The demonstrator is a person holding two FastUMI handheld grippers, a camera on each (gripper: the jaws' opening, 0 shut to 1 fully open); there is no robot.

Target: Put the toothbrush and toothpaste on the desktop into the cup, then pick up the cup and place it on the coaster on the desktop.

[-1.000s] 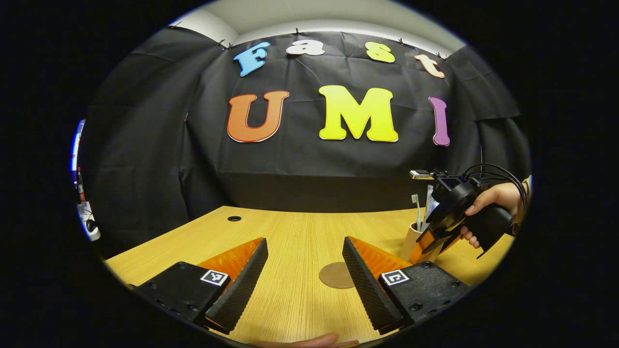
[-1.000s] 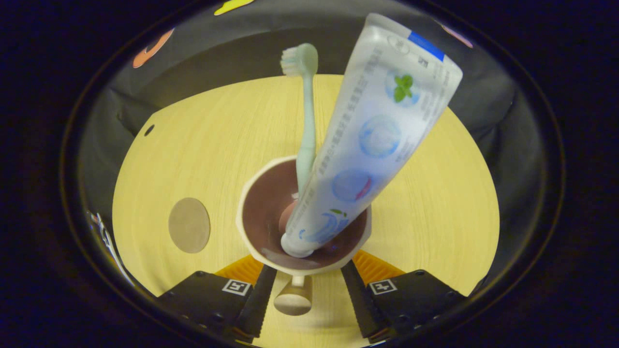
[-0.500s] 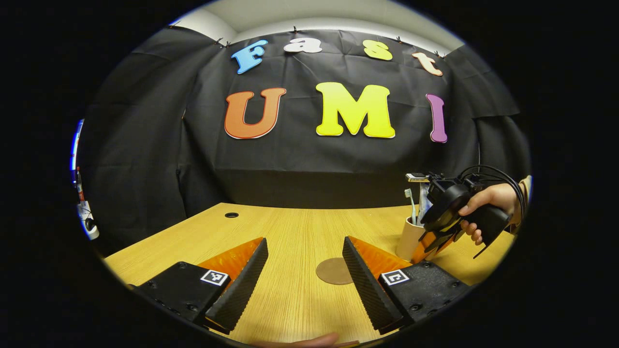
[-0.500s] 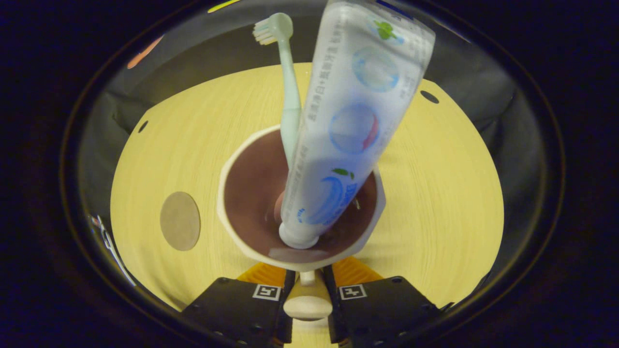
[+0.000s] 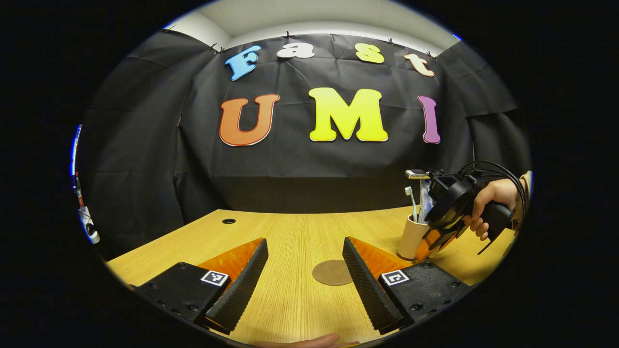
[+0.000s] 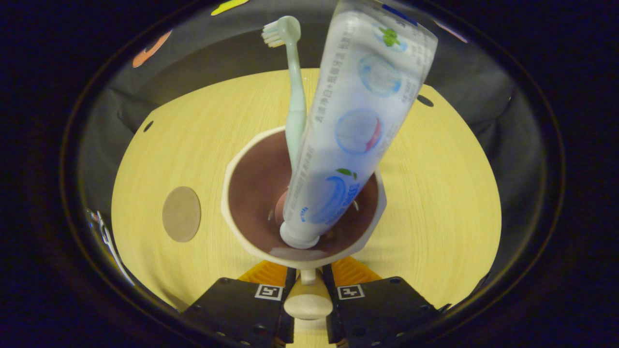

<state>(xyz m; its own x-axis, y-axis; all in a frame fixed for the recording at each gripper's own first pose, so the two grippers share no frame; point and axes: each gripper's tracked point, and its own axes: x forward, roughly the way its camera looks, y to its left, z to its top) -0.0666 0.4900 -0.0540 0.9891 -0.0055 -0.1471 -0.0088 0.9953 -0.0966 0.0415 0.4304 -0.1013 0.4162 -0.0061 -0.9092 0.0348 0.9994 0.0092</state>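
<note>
A cream cup (image 6: 251, 193) with a brown inside stands on the wooden desk, and a white toothpaste tube (image 6: 355, 130) and a pale green toothbrush (image 6: 296, 96) lean inside it. My right gripper (image 6: 308, 309) is shut on the cup's handle (image 6: 308, 305), one finger on each side. The brown round coaster (image 6: 181, 214) lies to the cup's left. In the left gripper view the cup (image 5: 411, 237) stands at the right with the right gripper (image 5: 437, 234) against it, held by a hand (image 5: 488, 200). The coaster (image 5: 331, 272) lies just ahead of my open left gripper (image 5: 304, 285). Whether the cup rests on the desk I cannot tell.
The wooden desk (image 5: 290, 232) runs back to the black cloth wall. A small cable hole (image 5: 228, 221) sits at its far left, and the right gripper view has another hole (image 6: 425, 100) at the far right. A fingertip (image 5: 309, 341) pokes in at the bottom edge.
My right gripper moved in and shut on the cup's handle; it was open a second ago. The cup has since shifted slightly. The left gripper stays open and nearly still.
</note>
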